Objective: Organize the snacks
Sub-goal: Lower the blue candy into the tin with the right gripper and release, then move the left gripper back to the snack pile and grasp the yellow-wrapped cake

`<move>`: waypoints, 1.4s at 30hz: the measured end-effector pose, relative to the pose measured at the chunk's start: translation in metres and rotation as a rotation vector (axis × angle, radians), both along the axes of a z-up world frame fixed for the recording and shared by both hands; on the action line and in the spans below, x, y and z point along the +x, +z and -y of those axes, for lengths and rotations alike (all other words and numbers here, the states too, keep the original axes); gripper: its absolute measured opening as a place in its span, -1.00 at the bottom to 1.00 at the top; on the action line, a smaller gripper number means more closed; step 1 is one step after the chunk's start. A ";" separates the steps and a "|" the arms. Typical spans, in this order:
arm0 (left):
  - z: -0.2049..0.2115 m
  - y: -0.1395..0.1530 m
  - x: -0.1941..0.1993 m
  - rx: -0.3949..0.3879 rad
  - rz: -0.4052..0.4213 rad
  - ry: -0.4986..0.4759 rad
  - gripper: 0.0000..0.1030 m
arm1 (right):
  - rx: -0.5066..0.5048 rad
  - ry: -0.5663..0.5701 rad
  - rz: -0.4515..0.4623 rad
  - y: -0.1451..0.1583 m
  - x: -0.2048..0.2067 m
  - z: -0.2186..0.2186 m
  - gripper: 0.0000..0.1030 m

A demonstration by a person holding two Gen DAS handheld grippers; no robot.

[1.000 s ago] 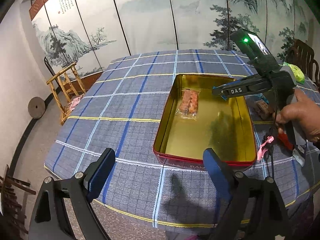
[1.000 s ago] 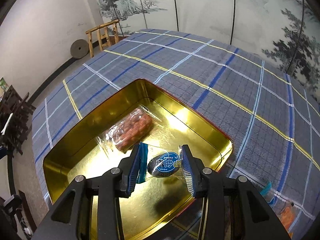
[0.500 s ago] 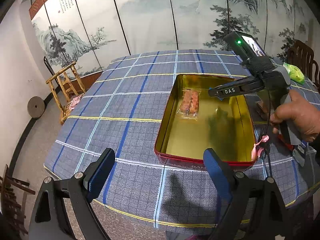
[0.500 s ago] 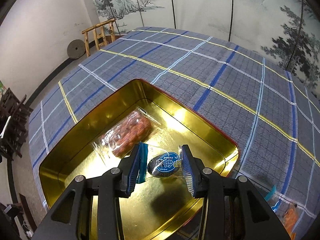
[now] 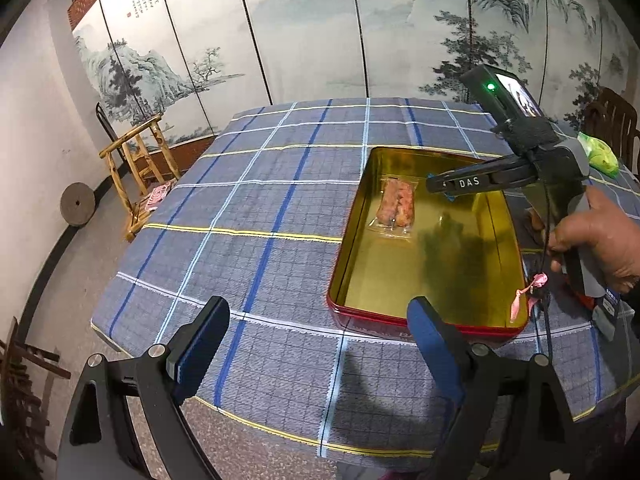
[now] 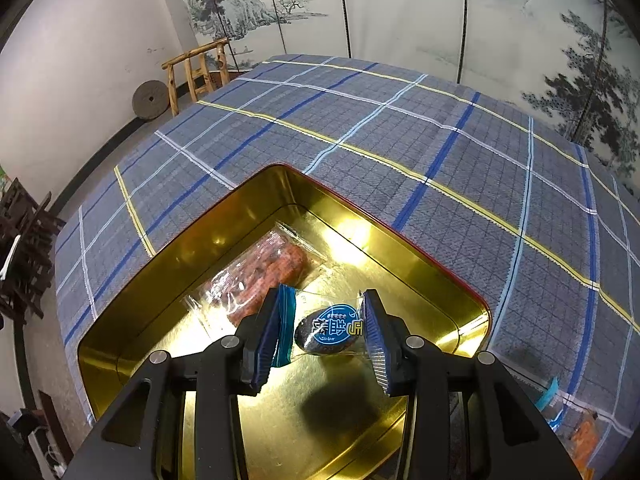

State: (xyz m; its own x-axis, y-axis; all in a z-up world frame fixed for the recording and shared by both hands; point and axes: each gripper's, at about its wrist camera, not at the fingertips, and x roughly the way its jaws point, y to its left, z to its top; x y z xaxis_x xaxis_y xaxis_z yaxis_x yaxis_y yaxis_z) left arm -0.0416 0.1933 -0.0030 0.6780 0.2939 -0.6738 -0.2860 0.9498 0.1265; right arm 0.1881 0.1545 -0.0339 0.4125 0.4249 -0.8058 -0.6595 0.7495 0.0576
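Plaid cloth in blue, white and yellow covers the tabletop (image 5: 260,216), and from where I stand the nearest thing is the left gripper (image 5: 316,344), hanging at the near edge with its blue pads spread wide and nothing between them. Just past it sits the gold tin (image 5: 344,264), a shallow red-rimmed tray lying flat on the cloth. Over the tin, the right gripper (image 6: 325,332) is closed on a clear-wrapped dark snack with a blue label (image 6: 327,331), held clear of the gold floor, to judge by the shadow below it. Next to it, toward the tin's far corner, a clear packet of reddish snacks (image 6: 264,272) already lies flat on the bottom, so I'd say one item is sorted and the second is about to be set down beside it. Most of the tin's floor is bare. More seems left to do: off the tin's right side, near the person's hand (image 5: 600,240), I can make out a few small wrapped pieces, pink and orange ones (image 5: 528,292) among them, though they are too hidden to name, and a green bag (image 5: 598,154) lies farther back on the cloth. Beyond the tabletop stand a wooden stool (image 5: 140,176), a round stone wheel (image 5: 77,204) against the wall, and painted landscape screens.
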 end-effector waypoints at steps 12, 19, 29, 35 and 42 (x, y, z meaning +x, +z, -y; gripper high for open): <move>-0.007 -0.001 -0.001 -0.011 -0.005 0.020 0.73 | -0.004 -0.012 0.006 -0.001 0.004 -0.003 -0.18; -0.011 -0.001 -0.001 -0.017 -0.012 0.029 0.73 | 0.001 -0.021 0.017 0.001 0.006 -0.005 -0.13; -0.016 -0.001 -0.001 -0.033 -0.024 0.045 0.73 | 0.024 -0.027 0.024 0.006 0.004 -0.006 -0.08; -0.015 0.000 0.000 -0.032 -0.029 0.046 0.73 | 0.048 -0.027 0.038 0.015 -0.001 -0.004 -0.08; -0.009 0.004 -0.001 -0.020 -0.029 0.044 0.73 | 0.140 -0.016 0.061 0.043 -0.025 0.005 -0.03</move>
